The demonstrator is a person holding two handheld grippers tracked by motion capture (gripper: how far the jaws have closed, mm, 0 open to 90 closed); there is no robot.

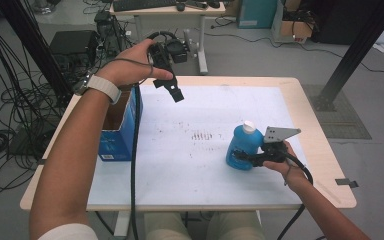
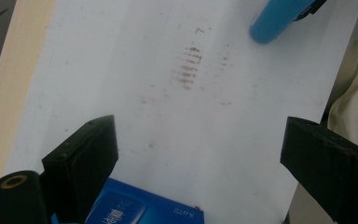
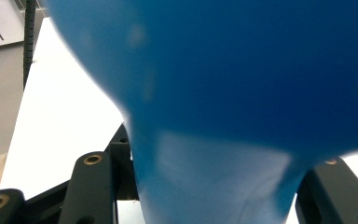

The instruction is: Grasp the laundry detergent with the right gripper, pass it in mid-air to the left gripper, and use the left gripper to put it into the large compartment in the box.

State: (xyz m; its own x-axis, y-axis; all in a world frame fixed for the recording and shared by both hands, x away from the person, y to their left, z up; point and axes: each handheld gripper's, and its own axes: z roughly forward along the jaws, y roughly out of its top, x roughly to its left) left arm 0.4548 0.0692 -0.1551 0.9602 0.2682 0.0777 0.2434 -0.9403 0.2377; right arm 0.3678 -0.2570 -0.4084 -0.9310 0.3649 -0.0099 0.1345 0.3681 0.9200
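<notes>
R gripper [image 1: 245, 156] has its fingers clamped on the blue bottle [image 1: 242, 146], upright on the desk [image 1: 195, 165], right of centre. L gripper [image 1: 174, 92] hangs above w/ fingers wide, nothing between, near the blue box [image 1: 117, 132]. Risk: grip sits low on a rounded body, so the bottle could slip or tip when lifted. Box print too blurred to read; no bottle label visible.

Lab: tangled cables [image 1: 10, 125], black rig frame [image 1: 360, 45]
</notes>
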